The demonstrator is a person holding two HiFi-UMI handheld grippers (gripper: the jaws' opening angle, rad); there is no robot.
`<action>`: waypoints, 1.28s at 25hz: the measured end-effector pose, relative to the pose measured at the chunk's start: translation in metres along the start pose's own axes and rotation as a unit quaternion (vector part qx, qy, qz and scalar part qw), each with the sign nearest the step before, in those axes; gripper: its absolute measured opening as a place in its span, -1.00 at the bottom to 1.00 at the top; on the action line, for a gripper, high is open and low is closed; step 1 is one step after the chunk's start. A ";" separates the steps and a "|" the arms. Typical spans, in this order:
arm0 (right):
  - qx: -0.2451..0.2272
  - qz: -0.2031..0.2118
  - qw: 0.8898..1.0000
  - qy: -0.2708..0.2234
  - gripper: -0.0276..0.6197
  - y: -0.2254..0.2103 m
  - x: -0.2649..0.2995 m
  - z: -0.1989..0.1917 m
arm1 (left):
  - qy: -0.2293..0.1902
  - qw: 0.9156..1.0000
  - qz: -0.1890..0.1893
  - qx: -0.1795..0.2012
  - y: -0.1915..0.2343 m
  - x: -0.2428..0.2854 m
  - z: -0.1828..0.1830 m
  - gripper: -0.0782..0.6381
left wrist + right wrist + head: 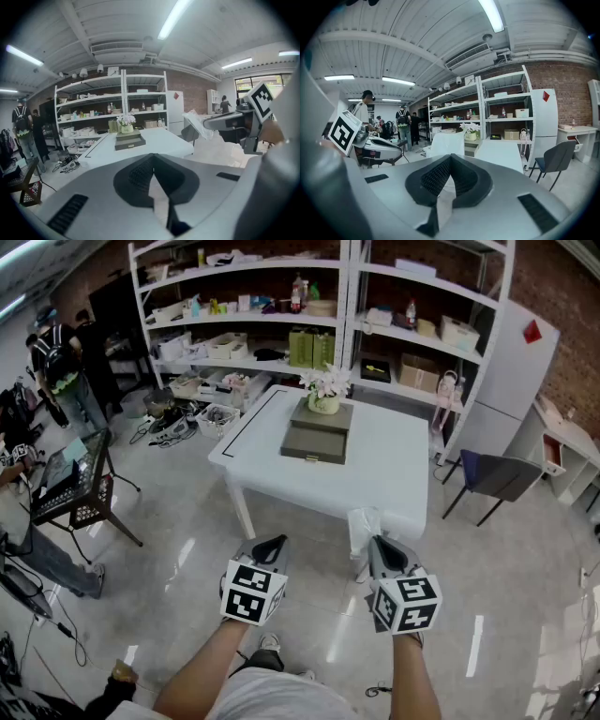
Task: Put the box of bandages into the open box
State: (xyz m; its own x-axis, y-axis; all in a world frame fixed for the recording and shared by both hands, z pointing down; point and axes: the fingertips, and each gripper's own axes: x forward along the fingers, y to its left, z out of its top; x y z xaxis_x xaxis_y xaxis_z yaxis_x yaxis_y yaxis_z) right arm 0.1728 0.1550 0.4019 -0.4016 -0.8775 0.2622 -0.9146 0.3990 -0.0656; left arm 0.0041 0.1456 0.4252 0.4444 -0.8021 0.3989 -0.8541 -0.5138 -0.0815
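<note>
A white table [394, 479] bears an olive-grey flat box [317, 442] with a pot of white flowers [323, 390] on top; whether it is open I cannot tell. Both grippers hover over the floor just short of the table's near edge. My left gripper [274, 543] is shut with nothing in it, its tips meeting in the left gripper view [152, 157]. My right gripper [375, 542] is shut on a white crumpled packet [364, 521], which sticks up past its tips [447, 140] and shows from the side [194, 123].
Tall white shelves [328, 296] full of goods stand behind the table. A grey chair [506, 474] is at the right, a black wire cart [70, 488] at the left. People stand far left [56, 362]. Clutter lies on the floor by the shelves [178, 418].
</note>
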 end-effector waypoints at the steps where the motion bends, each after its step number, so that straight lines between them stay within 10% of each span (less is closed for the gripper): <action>1: -0.001 0.001 1.000 0.000 -0.90 -0.001 0.001 0.000 | 0.001 1.000 0.001 -0.001 0.000 0.002 0.000 -0.77; 32: 0.012 -0.043 0.999 0.030 -0.90 -0.052 0.169 0.023 | 0.006 0.999 -0.039 -0.007 0.122 0.154 0.032 -0.77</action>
State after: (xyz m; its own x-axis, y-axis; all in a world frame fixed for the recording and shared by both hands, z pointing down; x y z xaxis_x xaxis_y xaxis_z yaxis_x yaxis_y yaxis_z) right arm 0.1511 -0.0199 0.4272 -0.3190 -0.8906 0.3243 -0.9466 0.3162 -0.0628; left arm -0.0228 -0.0498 0.4479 0.5065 -0.7559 0.4149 -0.8208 -0.5700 -0.0365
